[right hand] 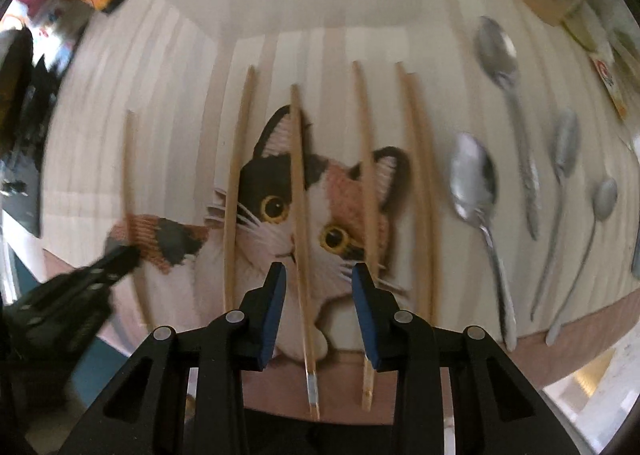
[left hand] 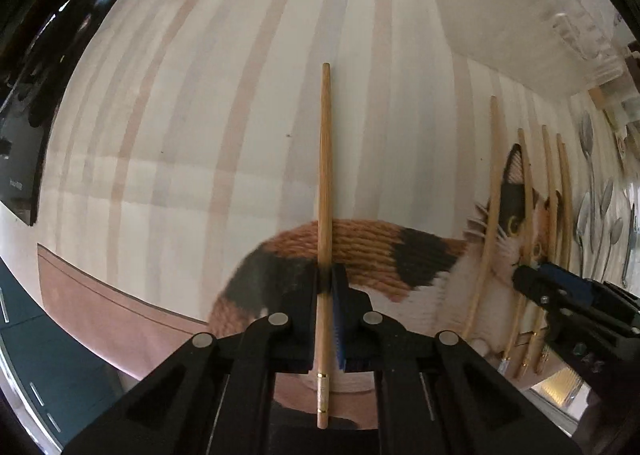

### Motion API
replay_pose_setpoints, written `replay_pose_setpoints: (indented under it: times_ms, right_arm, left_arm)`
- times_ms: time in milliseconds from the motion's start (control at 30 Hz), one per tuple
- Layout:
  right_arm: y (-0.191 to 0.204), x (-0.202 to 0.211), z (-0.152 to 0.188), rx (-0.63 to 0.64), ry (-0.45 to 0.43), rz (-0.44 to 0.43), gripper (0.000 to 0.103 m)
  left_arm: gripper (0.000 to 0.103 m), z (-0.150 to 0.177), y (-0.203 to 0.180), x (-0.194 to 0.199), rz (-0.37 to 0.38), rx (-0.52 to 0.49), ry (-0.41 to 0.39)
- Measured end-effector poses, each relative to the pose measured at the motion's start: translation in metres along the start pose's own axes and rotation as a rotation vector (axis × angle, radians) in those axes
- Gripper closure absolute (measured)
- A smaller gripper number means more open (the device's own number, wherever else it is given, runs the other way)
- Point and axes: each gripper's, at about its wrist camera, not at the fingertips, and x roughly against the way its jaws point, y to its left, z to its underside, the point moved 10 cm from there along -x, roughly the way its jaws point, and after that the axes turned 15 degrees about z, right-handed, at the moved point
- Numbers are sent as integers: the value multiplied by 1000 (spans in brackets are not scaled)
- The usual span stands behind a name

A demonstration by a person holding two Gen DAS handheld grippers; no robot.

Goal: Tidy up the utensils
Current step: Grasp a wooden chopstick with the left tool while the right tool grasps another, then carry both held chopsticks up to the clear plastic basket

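The left claw [left hand: 327, 287] is clenched on a wooden chopstick [left hand: 325, 191] lying on the cat-print mat [left hand: 360, 247], gripping it near its banded end. The right claw [right hand: 319, 287] stands released, pads apart, straddling another chopstick [right hand: 301, 215] without touching it. More chopsticks lie beside it; spoons [right hand: 476, 191] lie well to its right.

The right gripper [right hand: 319, 273] points down at a cat-picture mat [right hand: 280, 191], its jaws apart around one chopstick [right hand: 301, 215] without touching it. More chopsticks lie beside; spoons [right hand: 476, 191] lie to the right.
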Motion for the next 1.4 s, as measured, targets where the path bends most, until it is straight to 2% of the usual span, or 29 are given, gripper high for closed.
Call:
replay_pose_setpoints:
  times_ms: [67,133,200,400,600,733,767,967,1100,1267,1400]
  right_arm:
    - [7,-2,-2,20,-6,33,72]
    - [9,-3,1,52,-14,113,93]
    - [13,-4,5,31,4,120,95]
    - [5,-4,18,-20,66,111,95]
    - [8,-3,21,-20,68,121,94]
    - [6,-6,14,-14,71,122,94]
    - [6,-8,15,-14,69,122,94]
    - [7,-7,13,-20,50,118,96]
    - [7,7,15,-24,35,61,96]
    - [1,54,5,-9,-52,-14,96]
    - [-16,98,-12,-22,-125,-75,96]
  left_arm:
    - [98,1,0,1,-6,-10,4]
    - [98,-2,-2,-2,-15,-24,3]
    - [98,-8,-5,-5,-25,-42,6]
    - [94,-34,-12,-8,-23,-82,19]
    - [94,-54,-17,-8,-35,-122,29]
    - [94,-58,-26,-15,-46,-128,26]
    - [97,-58,-28,-17,-47,-134,26]
    - [99,-45,-41,-21,-78,-145,17]
    - [99,-41,-54,9,-87,-140,-34]
    - [99,-49,-78,55,-82,-144,-118]
    - [99,-68,-110,98,-47,-162,-196]
